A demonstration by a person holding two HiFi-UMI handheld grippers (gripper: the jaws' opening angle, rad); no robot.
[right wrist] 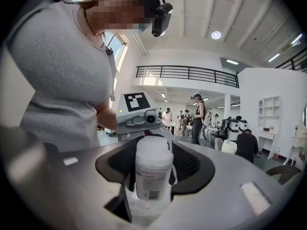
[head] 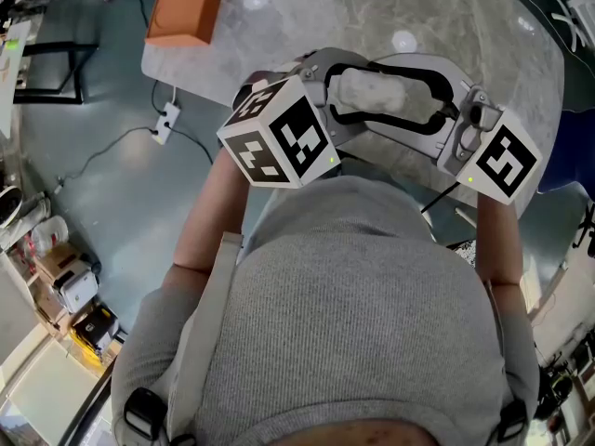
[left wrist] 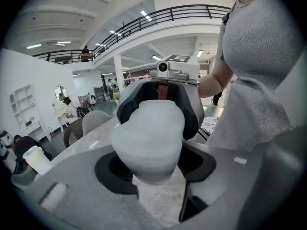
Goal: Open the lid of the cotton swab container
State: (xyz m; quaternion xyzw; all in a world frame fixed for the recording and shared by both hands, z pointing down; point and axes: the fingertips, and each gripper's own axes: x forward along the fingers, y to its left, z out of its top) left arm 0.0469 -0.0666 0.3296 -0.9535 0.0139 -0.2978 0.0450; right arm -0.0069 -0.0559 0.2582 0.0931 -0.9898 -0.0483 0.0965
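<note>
The cotton swab container [head: 379, 96] lies lengthwise between the two tongs, held off the marble counter [head: 483, 26]. The left tongs [left wrist: 152, 164] pinch its wider frosted end. The right tongs [right wrist: 153, 169] face them and pinch the labelled body from the other end. Both sit close in front of the person's grey top [head: 353, 295].
</note>
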